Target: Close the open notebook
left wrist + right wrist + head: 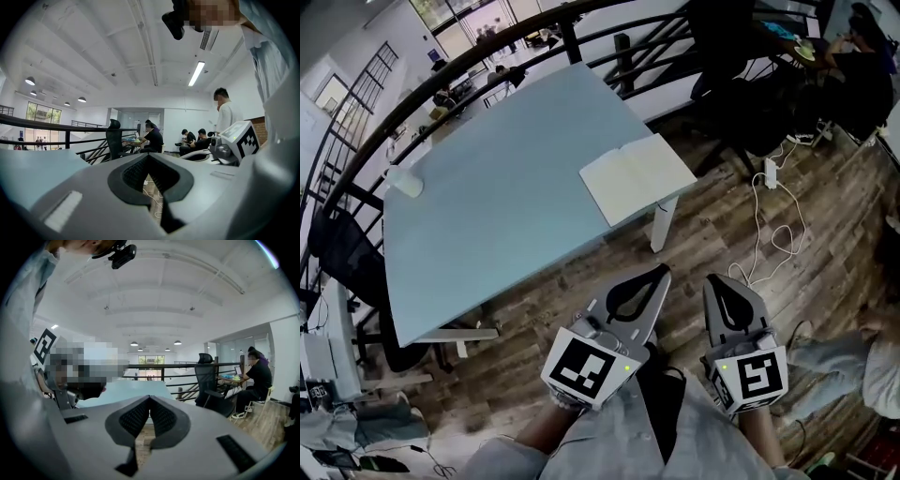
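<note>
The open notebook point(637, 176) lies flat with blank cream pages up, on the pale blue table point(497, 187) near its right near corner. Both grippers hang over the wooden floor, short of the table's near edge and apart from the notebook. My left gripper point(664, 271) is shut with nothing in it; in its own view the pads meet point(149, 155). My right gripper point(717, 280) stands beside it, also shut and empty, with the jaws together point(150, 398). The table point(126, 392) shows ahead in the right gripper view; the notebook is hidden there.
A small white cup point(405, 180) stands at the table's left edge. A black railing point(487, 56) runs behind the table, and a black office chair point(347, 262) stands at its left. A power strip with white cables point(772, 173) lies on the floor at right. People sit at a far desk point(154, 138).
</note>
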Available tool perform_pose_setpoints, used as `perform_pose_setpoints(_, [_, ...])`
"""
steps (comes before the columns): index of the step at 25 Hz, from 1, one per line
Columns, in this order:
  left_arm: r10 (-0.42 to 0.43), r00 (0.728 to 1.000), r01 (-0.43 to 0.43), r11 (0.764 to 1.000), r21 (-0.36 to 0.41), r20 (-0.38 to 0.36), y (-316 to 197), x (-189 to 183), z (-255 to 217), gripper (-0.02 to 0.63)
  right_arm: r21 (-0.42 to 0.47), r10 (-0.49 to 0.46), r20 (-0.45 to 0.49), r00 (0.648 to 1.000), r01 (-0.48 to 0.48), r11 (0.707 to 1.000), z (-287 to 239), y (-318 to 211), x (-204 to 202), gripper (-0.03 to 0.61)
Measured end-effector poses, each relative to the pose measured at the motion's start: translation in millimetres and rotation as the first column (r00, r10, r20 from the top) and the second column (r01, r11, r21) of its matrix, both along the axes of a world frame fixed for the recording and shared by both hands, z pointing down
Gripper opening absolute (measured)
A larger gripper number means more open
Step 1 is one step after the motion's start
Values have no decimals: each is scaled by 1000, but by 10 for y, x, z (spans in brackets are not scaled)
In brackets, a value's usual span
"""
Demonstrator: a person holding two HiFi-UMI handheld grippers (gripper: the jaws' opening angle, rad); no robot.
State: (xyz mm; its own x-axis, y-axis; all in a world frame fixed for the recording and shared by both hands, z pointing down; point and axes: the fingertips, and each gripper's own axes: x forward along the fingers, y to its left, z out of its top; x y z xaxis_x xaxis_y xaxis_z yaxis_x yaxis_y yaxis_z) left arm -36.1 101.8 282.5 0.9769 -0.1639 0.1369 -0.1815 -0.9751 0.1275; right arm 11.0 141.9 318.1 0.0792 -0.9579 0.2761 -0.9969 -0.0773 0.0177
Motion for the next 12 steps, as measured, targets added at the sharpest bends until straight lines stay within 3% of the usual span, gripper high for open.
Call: perform_pose_setpoints(12, [-3, 1000, 3, 1000, -18, 5, -463, 284, 149, 3, -34, 8, -6, 1000, -9, 999, 150, -401, 297, 2])
